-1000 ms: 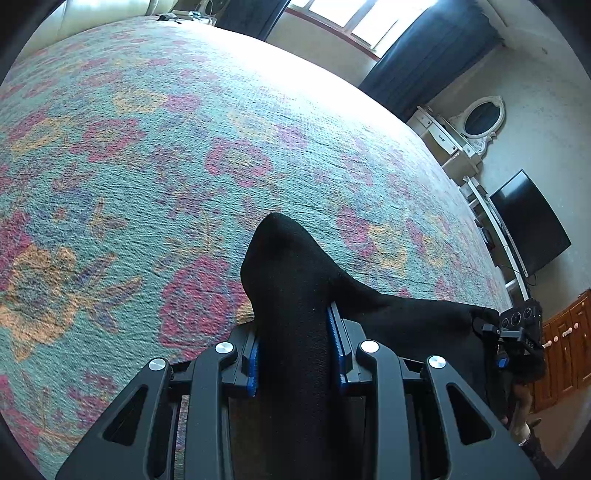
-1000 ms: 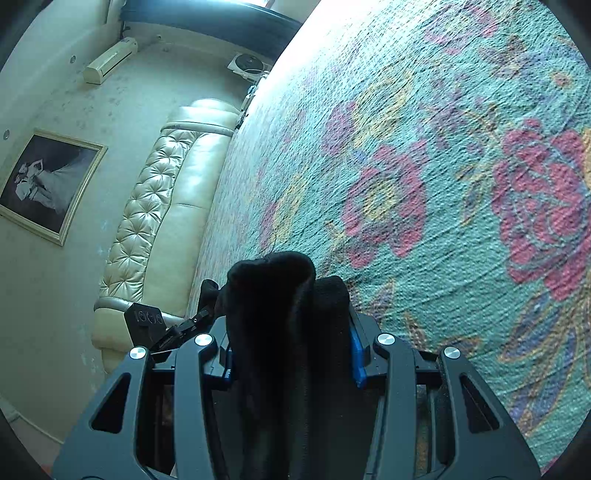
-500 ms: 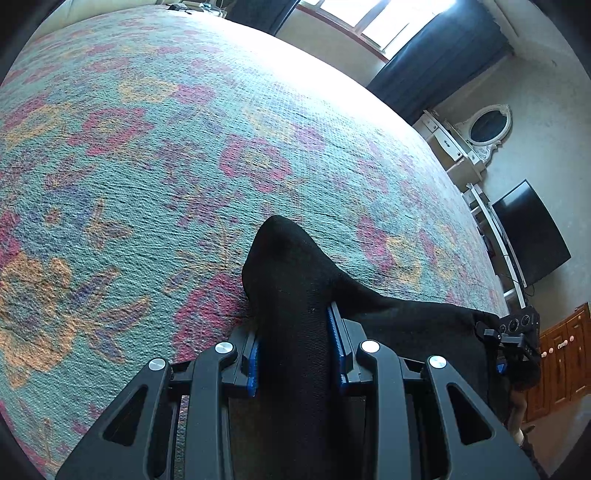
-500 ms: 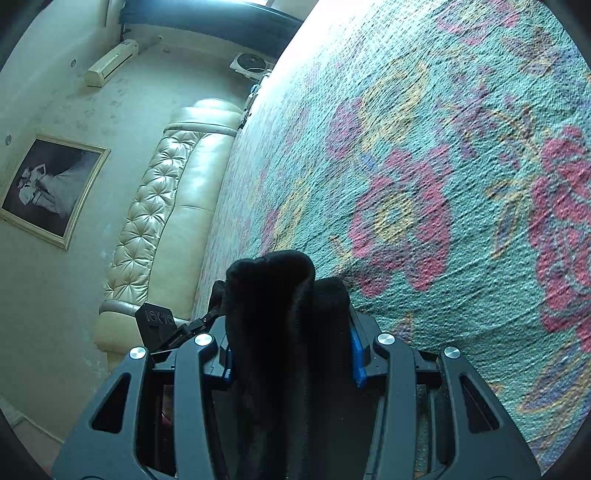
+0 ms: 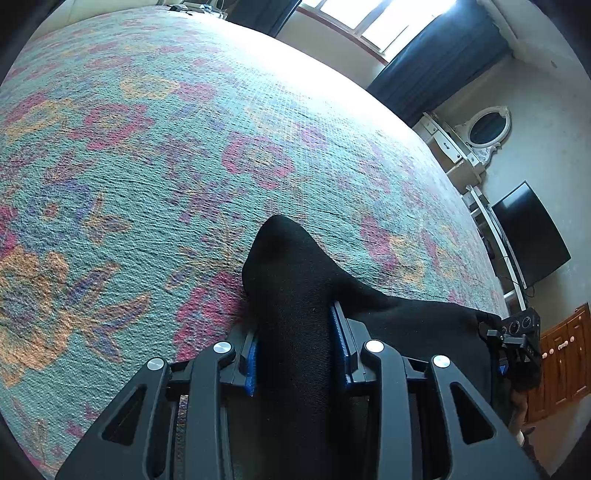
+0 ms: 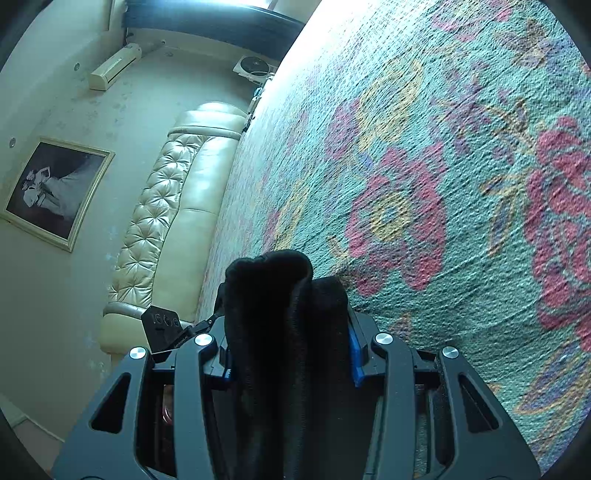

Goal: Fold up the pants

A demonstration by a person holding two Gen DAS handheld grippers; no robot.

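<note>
Left wrist view: the left gripper (image 5: 297, 354) looks down over a bed (image 5: 155, 155) covered in a teal spread with pink and orange flowers. A thick bunch of black pants (image 5: 291, 295) fills the gap between its 2 blue pads (image 5: 252, 363); the jaws are opening slightly, yet the cloth still sits against both pads. The bunch pokes forward past the fingertips, and from it the cloth runs as a long band to the right, low over the bed, to the right gripper (image 5: 517, 339) at the frame's edge. Only this view shows the window (image 5: 373, 18) with dark curtains (image 5: 436, 70), an oval mirror (image 5: 487, 127) on a white dresser, a dark TV (image 5: 532, 236) and a brown cabinet (image 5: 561, 358).

Right wrist view: the right gripper (image 6: 290, 350) clamps a wider, doubled bunch of the pants (image 6: 284, 306) between its pads, folds standing forward in 2 lobes. The left gripper (image 6: 162, 328) shows small at the left. Only this view shows a cream tufted headboard (image 6: 173, 206), a framed picture (image 6: 55, 192), a wall air conditioner (image 6: 114, 66) and a fan (image 6: 255, 66).

No writing can be read in either view.
</note>
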